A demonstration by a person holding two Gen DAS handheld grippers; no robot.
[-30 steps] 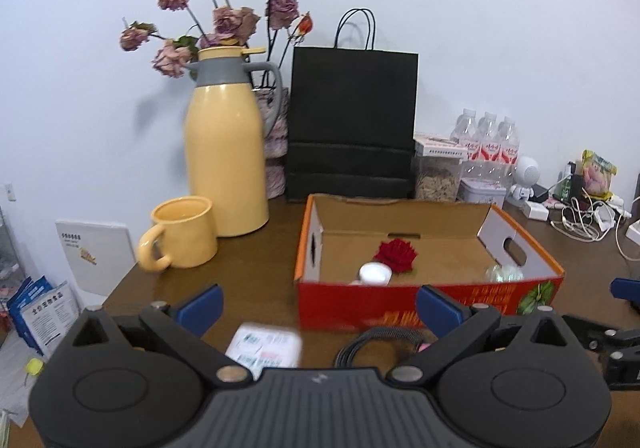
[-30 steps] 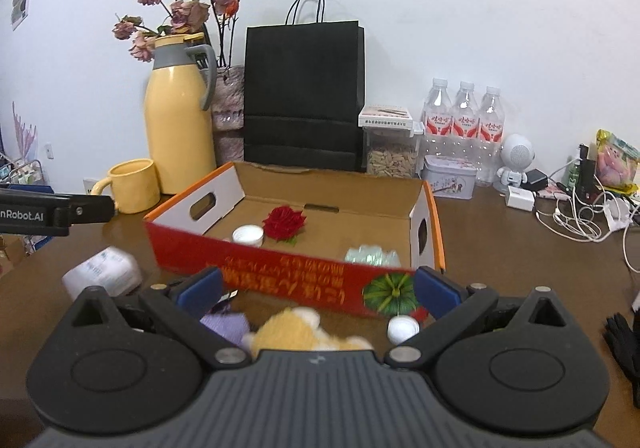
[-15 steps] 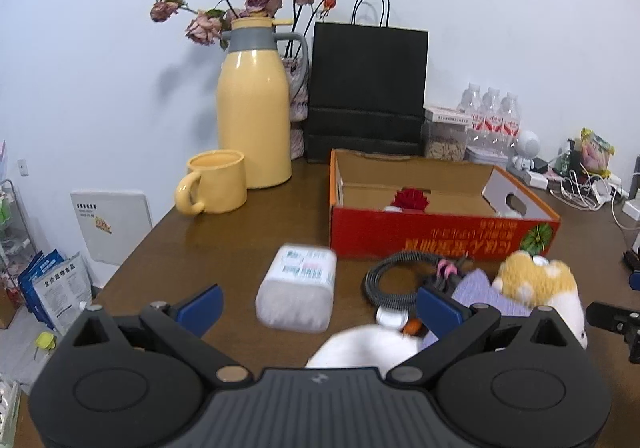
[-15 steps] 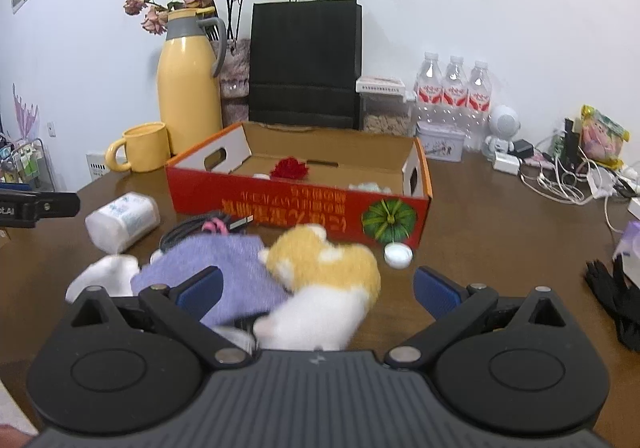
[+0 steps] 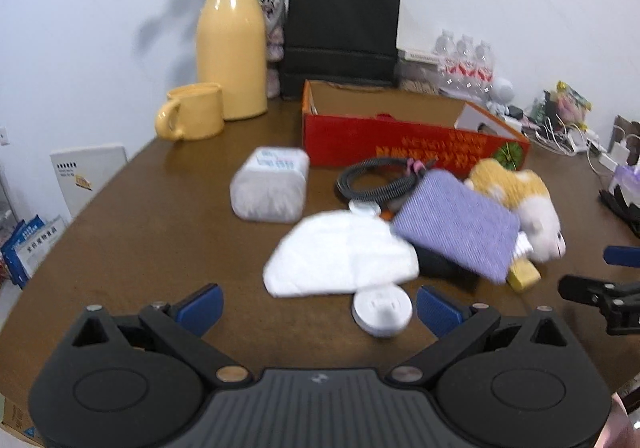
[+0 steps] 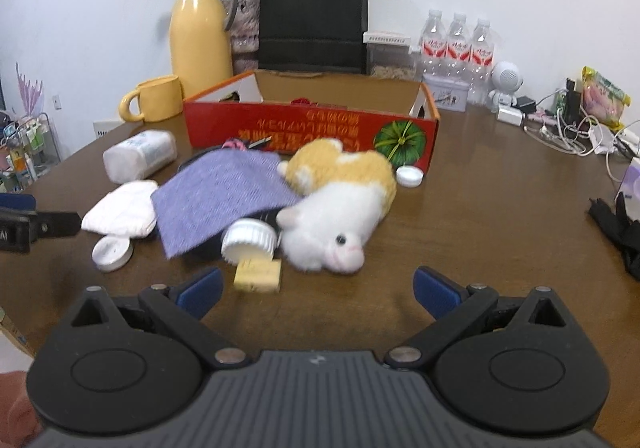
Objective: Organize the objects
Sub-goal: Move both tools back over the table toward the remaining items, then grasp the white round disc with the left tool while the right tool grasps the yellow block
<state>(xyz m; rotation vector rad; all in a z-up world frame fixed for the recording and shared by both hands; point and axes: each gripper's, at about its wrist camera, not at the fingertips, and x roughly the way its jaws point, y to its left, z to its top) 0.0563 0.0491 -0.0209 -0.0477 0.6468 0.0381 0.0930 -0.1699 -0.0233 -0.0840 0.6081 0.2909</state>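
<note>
A red cardboard box (image 5: 404, 142) (image 6: 312, 132) stands mid-table with a red flower inside. In front of it lies a heap: a purple cloth (image 5: 460, 226) (image 6: 224, 196), a white and orange plush toy (image 5: 528, 200) (image 6: 340, 208), a white cloth (image 5: 340, 252) (image 6: 120, 210), a wrapped tissue pack (image 5: 272, 184) (image 6: 140, 156), a coiled black cable (image 5: 380, 178), a white-capped jar (image 6: 250, 238), a yellow block (image 6: 258, 274) and a round white lid (image 5: 382, 310) (image 6: 113, 253). My left gripper (image 5: 318, 308) is open, near the lid. My right gripper (image 6: 316, 290) is open, short of the plush toy.
A yellow jug (image 5: 232, 48) with dried flowers, a yellow mug (image 5: 192, 112) and a black paper bag (image 5: 342, 32) stand at the back. Water bottles (image 6: 458, 44), a small white robot figure (image 6: 506, 82), cables and chargers (image 6: 568, 128) crowd the right. A black glove (image 6: 620, 228) lies at the right edge.
Both grippers have pulled back from the box toward the table's near edge, bringing the heap of cloths, plush toy and lids into view. Both stay open and hold nothing.
</note>
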